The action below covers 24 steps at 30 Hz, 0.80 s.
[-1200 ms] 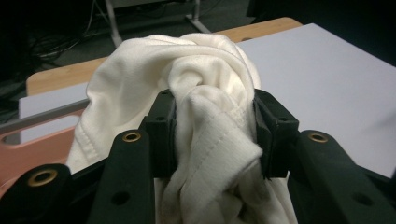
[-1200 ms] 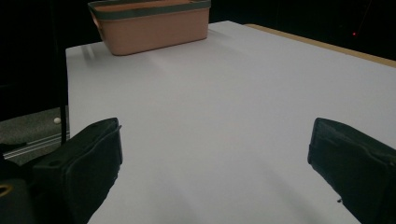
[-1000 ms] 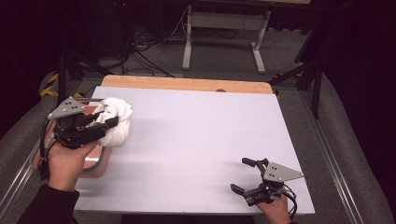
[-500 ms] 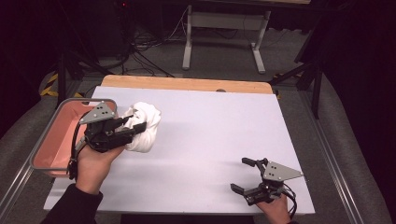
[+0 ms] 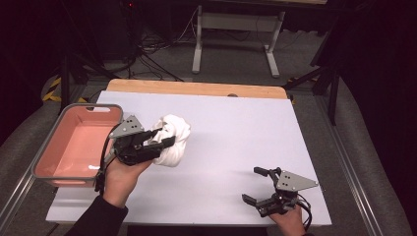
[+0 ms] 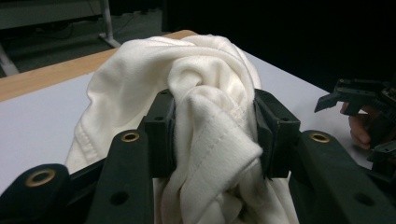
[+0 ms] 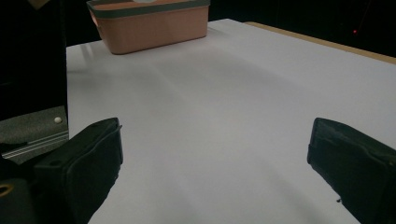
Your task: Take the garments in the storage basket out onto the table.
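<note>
A bunched white cloth [image 5: 173,139] hangs over the left part of the white table, just right of the pink bin [image 5: 74,142]. My left gripper [image 5: 164,140] is shut on it; in the left gripper view both black pads press a thick fold of the cloth [image 6: 210,116] between them, my left gripper [image 6: 212,130] pointing across the table. My right gripper [image 5: 258,185] rests near the table's front right edge with its jaws wide apart and nothing between them. In the right gripper view my right gripper [image 7: 215,163] has only bare tabletop between its jaws.
The pink bin with a grey rim [image 7: 149,18] stands at the table's left edge. A wooden strip [image 5: 196,88] runs along the far edge of the white table top [image 5: 236,128]. A metal stand [image 5: 236,29] and cables lie on the floor beyond.
My left hand has carried the white cloth rightward out of the pink bin and over the white table. The right gripper has stayed where it was.
</note>
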{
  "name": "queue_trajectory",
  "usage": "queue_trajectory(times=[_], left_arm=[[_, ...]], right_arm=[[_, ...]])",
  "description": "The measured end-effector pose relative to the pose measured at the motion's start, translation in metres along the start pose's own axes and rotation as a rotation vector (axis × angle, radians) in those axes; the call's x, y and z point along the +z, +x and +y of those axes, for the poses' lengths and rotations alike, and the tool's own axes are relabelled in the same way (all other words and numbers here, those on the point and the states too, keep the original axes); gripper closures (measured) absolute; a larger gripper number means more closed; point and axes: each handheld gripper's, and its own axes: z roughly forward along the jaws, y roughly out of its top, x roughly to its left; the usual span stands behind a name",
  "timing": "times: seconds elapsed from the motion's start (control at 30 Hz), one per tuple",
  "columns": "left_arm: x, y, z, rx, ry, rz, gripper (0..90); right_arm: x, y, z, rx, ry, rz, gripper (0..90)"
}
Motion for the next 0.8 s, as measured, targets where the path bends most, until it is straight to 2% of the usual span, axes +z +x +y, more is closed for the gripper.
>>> queue_trajectory(times=[0.13,0.33,0.5,0.63,0.8], left_arm=[[0.016,-0.004,-0.004,-0.001,0.008,-0.019,56.2],[0.03,-0.005,-0.01,0.001,0.008,-0.025,56.0],[0.046,-0.001,-0.016,-0.001,0.06,-0.014,56.0],[0.052,0.001,-0.019,0.008,0.079,-0.002,56.0],[0.068,0.002,-0.027,-0.006,0.124,-0.004,56.0]], right_arm=[[-0.001,0.0,0.0,-0.002,-0.003,-0.002,3.4],[-0.002,-0.001,0.0,-0.002,-0.001,-0.009,4.0],[-0.002,-0.002,0.0,0.0,0.005,-0.008,5.0],[-0.001,-0.002,0.001,-0.002,0.008,-0.008,5.4],[-0.001,-0.002,0.001,-0.006,0.013,-0.006,5.4]])
